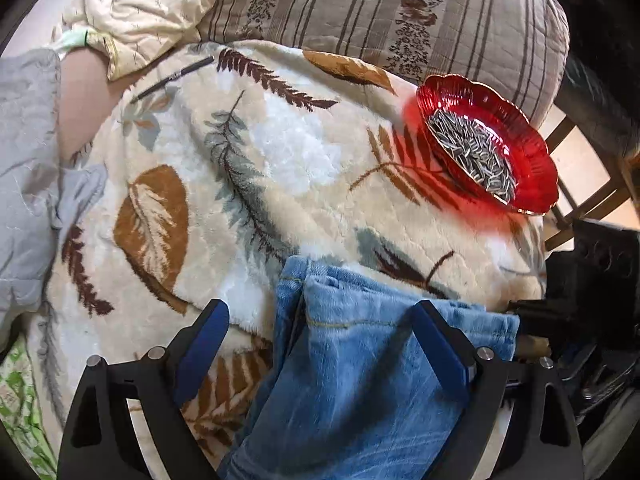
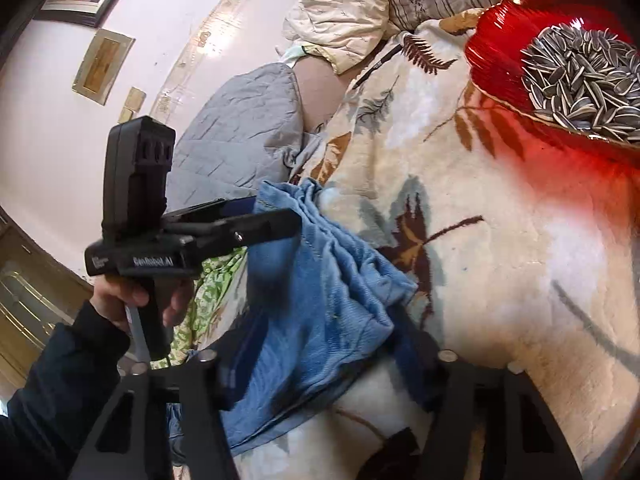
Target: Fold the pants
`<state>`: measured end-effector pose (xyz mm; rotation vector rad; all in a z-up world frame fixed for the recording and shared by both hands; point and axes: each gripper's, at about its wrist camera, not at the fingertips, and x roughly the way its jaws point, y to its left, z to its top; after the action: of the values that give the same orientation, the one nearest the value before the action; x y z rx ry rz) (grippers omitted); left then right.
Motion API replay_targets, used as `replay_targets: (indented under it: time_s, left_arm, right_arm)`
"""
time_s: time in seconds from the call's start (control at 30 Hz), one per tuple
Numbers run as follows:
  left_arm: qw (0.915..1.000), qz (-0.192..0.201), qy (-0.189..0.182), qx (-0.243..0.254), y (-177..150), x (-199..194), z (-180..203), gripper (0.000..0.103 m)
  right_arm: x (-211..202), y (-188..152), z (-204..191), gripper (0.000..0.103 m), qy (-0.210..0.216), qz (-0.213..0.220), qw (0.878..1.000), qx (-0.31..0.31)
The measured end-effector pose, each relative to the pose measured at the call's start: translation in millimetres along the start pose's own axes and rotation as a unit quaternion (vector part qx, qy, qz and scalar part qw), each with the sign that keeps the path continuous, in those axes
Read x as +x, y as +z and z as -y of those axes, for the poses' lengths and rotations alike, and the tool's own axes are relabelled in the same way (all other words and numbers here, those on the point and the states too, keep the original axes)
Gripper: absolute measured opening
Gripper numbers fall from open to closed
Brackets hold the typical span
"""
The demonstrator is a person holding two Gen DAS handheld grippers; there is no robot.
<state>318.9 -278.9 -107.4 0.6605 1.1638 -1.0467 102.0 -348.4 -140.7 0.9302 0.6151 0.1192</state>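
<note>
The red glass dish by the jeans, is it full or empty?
Partly full. The red glass dish holds a heap of striped sunflower seeds in its middle, while its wide ribbed rim stays bare.

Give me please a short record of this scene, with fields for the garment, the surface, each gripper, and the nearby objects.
garment: blue denim pants, bunched on the bed
surface: leaf-print blanket
left gripper: jaws open, one finger over the pants
right gripper: jaws apart, pants fabric between them; grip unclear
nearby: red glass dish of sunflower seeds near the blanket's edge; striped pillow; grey quilt; black pen
</note>
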Motion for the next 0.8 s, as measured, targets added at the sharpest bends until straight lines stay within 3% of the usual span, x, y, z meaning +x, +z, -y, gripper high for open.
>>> replay_targets:
  time_s: [0.3,0.33,0.4,0.43,0.47,0.53,0.8]
  left_arm:
    - [0.9989,-0.016,-0.041,-0.015,9.9,12.8,-2.2,0.093]
    - [0.9985,-0.019,-0.049,-0.016,11.1,14.9,-1.6,0.09]
    - [0.9978,-0.023,-0.061,-0.01,13.2,17.5,0.8,0.053]
    - [0.998,-0.023,-0.058,-0.007,13.7,17.8,2.3,0.052]
    - [0.9977,-0.024,-0.064,-0.003,13.7,17.4,3.4,0.042]
    - [0.9977,-0.018,-0.065,0.004,12.7,14.0,4.0,0.037]
    - [0.9984,0.015,-0.054,0.008,3.1,-12.1,8.0,0.03]
  right_arm:
    - [3.5,0.7,3.6,0.053,-0.02,-0.004,1.0,-0.004]
    - [3.9,0.7,3.5,0.052,-0.022,-0.004,1.0,-0.004]
    - [7.1,0.9,1.5,0.048,-0.027,-0.003,1.0,-0.007]
    - [7.8,1.1,1.4,0.04,-0.034,-0.004,0.999,-0.01]
    - [7.9,1.5,2.9,0.036,-0.039,-0.003,0.999,-0.01]
    - [9.1,2.5,6.9,0.022,-0.041,-0.005,0.999,-0.001]
    - [0.8,-1.2,-21.9,0.018,-0.071,0.024,0.994,-0.084]
